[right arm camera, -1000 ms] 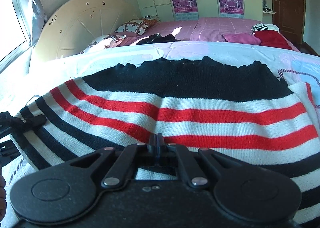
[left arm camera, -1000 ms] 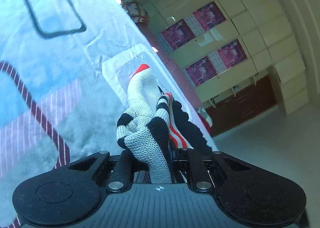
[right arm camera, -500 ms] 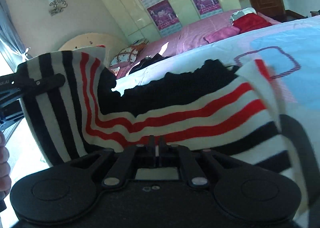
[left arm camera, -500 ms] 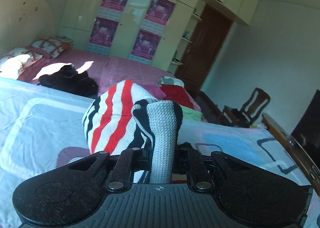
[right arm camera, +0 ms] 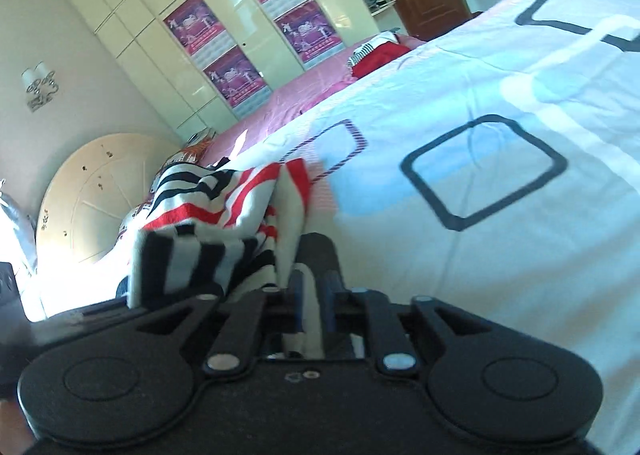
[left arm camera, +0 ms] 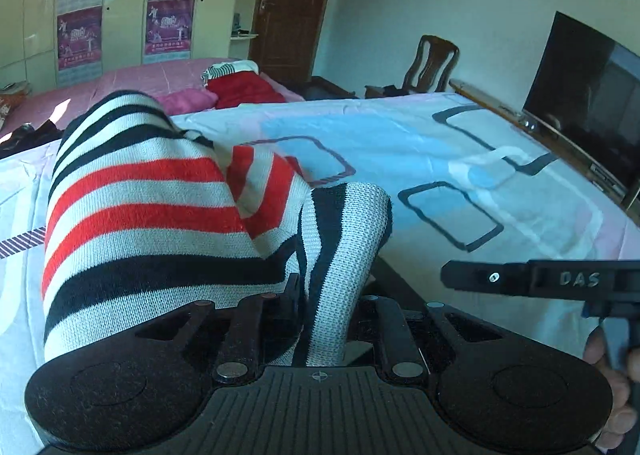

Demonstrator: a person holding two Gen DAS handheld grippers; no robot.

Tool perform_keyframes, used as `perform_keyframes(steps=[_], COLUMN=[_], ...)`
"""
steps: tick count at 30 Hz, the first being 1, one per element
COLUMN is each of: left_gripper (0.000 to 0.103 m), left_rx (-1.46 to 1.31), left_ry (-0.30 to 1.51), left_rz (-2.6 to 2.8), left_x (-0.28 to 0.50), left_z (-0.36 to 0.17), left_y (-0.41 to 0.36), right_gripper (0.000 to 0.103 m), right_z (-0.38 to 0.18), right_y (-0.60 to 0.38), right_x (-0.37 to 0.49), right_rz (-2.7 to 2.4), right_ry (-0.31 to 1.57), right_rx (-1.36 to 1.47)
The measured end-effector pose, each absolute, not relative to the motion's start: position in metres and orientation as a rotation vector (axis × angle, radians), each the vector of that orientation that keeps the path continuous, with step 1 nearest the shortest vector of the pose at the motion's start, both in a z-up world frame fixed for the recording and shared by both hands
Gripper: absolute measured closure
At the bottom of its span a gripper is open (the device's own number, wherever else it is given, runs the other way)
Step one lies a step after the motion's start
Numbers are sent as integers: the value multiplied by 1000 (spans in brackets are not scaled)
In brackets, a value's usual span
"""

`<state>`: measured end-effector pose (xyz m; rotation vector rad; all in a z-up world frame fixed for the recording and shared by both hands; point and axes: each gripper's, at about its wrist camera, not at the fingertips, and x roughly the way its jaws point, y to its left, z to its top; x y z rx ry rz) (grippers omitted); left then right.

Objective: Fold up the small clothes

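Note:
A small knitted sweater (left arm camera: pixel 152 215) with black, white and red stripes hangs bunched above the bed. My left gripper (left arm camera: pixel 324 295) is shut on a fold of its edge, which drapes over the jaws. My right gripper (right arm camera: pixel 310 287) is shut on another part of the same sweater (right arm camera: pixel 240 195), which trails off to the left. The right gripper's side (left arm camera: pixel 540 279) shows at the right of the left wrist view, with the person's hand under it.
The bed sheet (left arm camera: pixel 420 143) is white and blue with dark square outlines. A second bed with pink cover (left arm camera: pixel 140 79) holds red clothes (left arm camera: pixel 240 89). A TV (left arm camera: pixel 584 103), a chair (left arm camera: pixel 432 63), a door and wardrobes stand around.
Both grippers have lifted the sweater off the bed and swung round to the right. The flat sweater is now bunched and hanging between them.

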<state>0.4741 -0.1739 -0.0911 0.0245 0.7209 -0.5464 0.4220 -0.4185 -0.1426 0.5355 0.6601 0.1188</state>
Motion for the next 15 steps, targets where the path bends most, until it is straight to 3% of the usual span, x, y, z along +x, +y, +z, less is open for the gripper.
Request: perform_keyframes(steps=[1, 2, 3, 9, 15], left_gripper=[67, 29, 11, 12, 15], left_rx=[20, 1, -8, -90, -229], left_ry=[707, 698, 675, 605, 666], left_rz=[-555, -574, -579, -489, -305], left_x=[468, 462, 453, 422, 444], left_z=[-88, -82, -76, -55, -72], left_y=[-174, -172, -169, -99, -27], right_gripper=[80, 78, 74, 66, 48], right_z=[-142, -141, -140, -128, -124], right_y=[-421, -423, -427, -422, -389], right_x=[421, 420, 419, 423, 425], right_rz=[114, 111, 111, 187, 319], right_ry=[656, 652, 649, 647, 700], right_rx=[540, 546, 555, 591, 664])
